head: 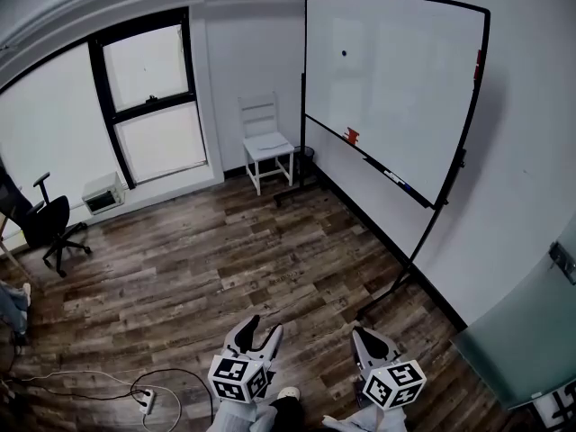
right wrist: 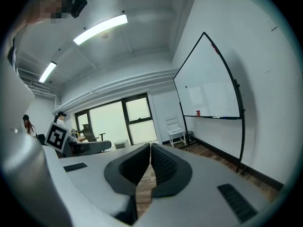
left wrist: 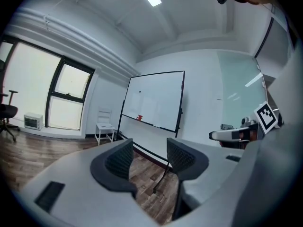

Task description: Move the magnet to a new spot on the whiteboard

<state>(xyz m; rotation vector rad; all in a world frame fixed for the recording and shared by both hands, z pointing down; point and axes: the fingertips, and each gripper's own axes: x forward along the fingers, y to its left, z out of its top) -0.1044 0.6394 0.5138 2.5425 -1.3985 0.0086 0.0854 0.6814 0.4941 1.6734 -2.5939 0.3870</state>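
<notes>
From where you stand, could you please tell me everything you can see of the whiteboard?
The whiteboard is a large white panel in a thin black frame, upright on a black stand whose feet rest on the wood floor, close along the right-hand wall. Its surface looks blank but for a small dark magnet near the upper left. A red object and some pens lie on its tray.

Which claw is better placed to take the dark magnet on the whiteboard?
Probably the right claw: it hangs toward the whiteboard, nearer the magnet, though its jaws are together. The left claw is open and empty, but farther.
</notes>
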